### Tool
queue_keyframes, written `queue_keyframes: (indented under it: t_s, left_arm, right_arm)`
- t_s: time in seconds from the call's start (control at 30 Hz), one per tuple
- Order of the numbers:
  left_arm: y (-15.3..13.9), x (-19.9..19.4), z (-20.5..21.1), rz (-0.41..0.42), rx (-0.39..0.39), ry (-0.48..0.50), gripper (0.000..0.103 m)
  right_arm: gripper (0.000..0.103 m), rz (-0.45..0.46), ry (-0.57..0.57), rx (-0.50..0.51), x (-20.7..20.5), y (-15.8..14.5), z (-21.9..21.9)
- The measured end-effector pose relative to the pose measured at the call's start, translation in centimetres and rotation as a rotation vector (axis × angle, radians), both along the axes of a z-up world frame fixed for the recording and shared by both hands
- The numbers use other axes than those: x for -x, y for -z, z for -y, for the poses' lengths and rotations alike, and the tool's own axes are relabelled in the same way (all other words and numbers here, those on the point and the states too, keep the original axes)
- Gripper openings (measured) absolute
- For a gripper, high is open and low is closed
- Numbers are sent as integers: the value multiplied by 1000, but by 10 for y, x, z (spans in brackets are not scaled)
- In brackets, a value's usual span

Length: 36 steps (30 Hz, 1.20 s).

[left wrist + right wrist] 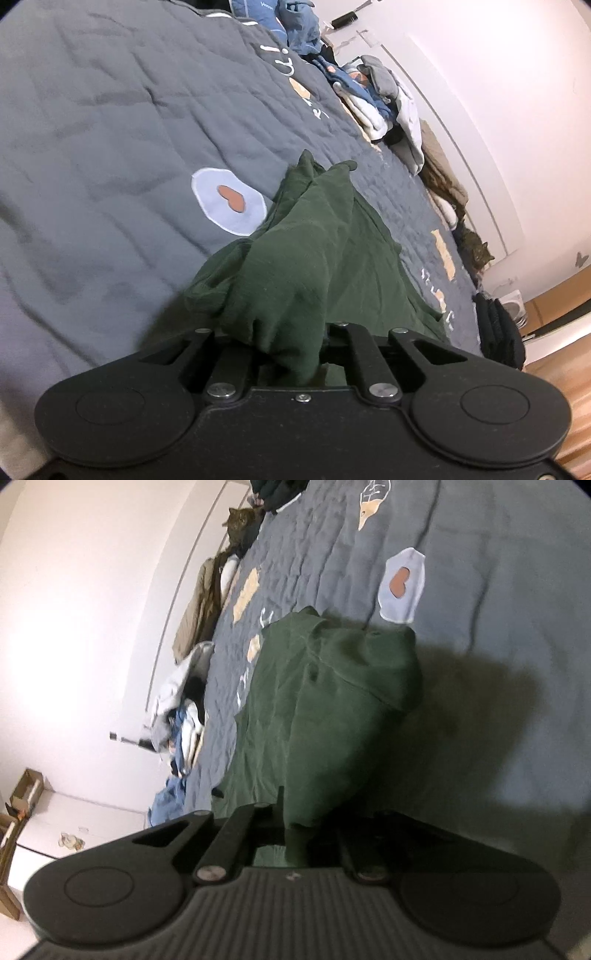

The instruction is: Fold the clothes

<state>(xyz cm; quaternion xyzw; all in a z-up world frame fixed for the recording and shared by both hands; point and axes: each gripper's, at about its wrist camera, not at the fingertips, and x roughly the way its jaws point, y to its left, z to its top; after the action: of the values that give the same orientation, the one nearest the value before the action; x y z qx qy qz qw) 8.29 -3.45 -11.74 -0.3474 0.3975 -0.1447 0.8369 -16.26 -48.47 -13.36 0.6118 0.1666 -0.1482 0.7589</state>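
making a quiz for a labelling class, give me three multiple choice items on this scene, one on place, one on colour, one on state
1. Where does the garment lie?
A. on the quilt
B. on the floor
C. on a chair

2. What colour is the garment?
A. red
B. dark green
C. white

3. What is the left gripper doing?
A. hanging open over bare quilt
B. shut on a brush
C. shut on the garment

Key: 1 A, green cloth spreads over the grey quilt; 2 B, it is dark green in both views; 3 C, cloth runs into the gripper, bunched between its fingers.
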Motion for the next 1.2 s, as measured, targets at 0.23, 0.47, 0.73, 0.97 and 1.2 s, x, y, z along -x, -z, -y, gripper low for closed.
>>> queue_keyframes:
  t_s: [0.23,0.47,0.73,0.97,1.2]
  left_arm:
    - [-24,18,-37,-14,-21,14,8]
    - [0,27,-49,-172,-168,27,31]
    - [-27,46,-66,-92,-243,-57,50]
    - [-63,68,-62,38,-447,-91,64]
    - [-99,74,-45,251,-519,-53,65]
  right_arm:
    - [3,-20,-80,-21,21,-16,-15]
    - [10,-253,-169,56,31,2,-32]
    - [30,-304,24,218,72,-37,-28]
    - [35,-296,10,443,74,-67,-23]
    - [41,-207,-85,475,45,-84,-21]
